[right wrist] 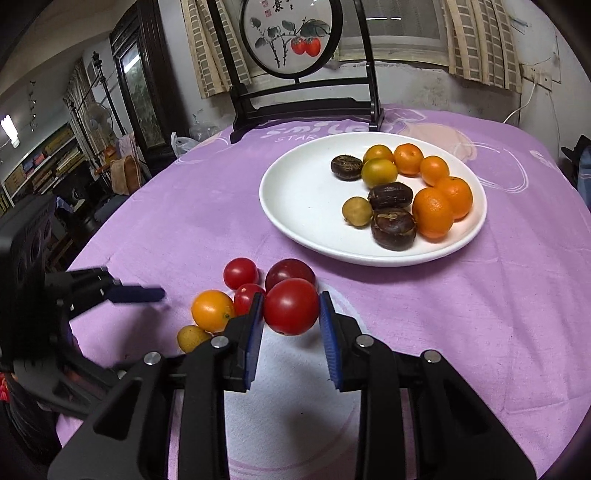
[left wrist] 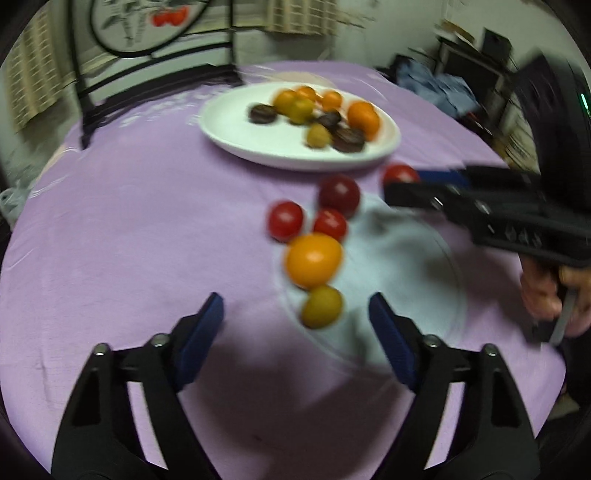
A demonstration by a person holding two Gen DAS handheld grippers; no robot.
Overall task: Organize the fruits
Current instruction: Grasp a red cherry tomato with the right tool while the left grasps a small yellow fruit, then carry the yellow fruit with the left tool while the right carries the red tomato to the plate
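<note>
The tablecloth (right wrist: 461, 314) is lilac purple with white lettering at its far edge and a pale, whitish printed patch (right wrist: 288, 398) near the cameras. The plate (right wrist: 295, 199) is plain white. On it lie bright orange tangerines (right wrist: 432, 212), yellow-green kumquats (right wrist: 379, 172) and glossy dark brown chestnuts (right wrist: 393, 229). On the cloth, the cherry tomatoes (right wrist: 241, 273) are red, one at the far side a darker maroon (right wrist: 290, 271); the tomato (right wrist: 291, 311) between the right gripper's (right wrist: 291, 314) blue pads is bright red. Left of it sit an orange-yellow fruit (right wrist: 212, 310) and a dull yellow one (right wrist: 192, 338). Both grippers have black bodies with blue pads, the left gripper (left wrist: 295, 321) included. The far round screen (right wrist: 290, 33) shows red fruit and grey-green leaves on white, framed in black.
</note>
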